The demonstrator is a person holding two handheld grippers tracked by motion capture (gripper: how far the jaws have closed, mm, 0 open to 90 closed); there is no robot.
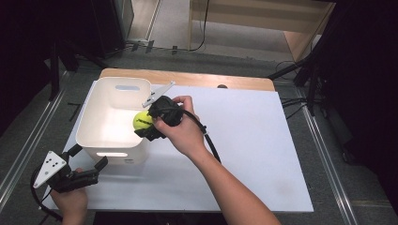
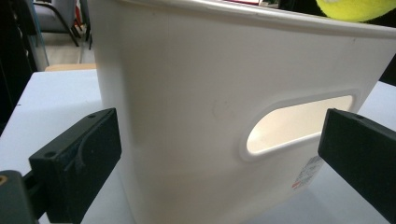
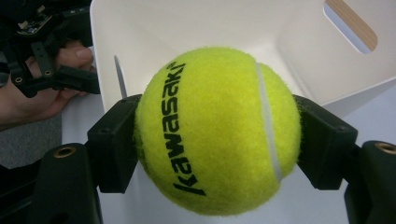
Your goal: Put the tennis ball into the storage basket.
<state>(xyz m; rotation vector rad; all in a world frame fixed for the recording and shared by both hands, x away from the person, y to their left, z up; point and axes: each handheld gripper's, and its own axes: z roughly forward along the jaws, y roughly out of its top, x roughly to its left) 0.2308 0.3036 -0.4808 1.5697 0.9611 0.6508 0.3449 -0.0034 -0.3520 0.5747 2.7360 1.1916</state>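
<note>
While claws [image 3: 217, 135] grip, one ball [image 3: 217, 130], one bin [image 1: 101, 122].

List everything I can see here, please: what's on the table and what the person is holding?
tennis ball: one, yellow-green with black lettering, clamped between the right gripper's jaws at the bin's near right rim
bin: one, white plastic with handle slots, on the left part of the table
table: one, white top with a wooden far edge
right gripper: one, black, in the person's right hand, shut on the ball
left gripper: one, black with a grey plate, in the person's left hand at the table's near left corner, jaws open, one on either side of the bin's near corner
</note>
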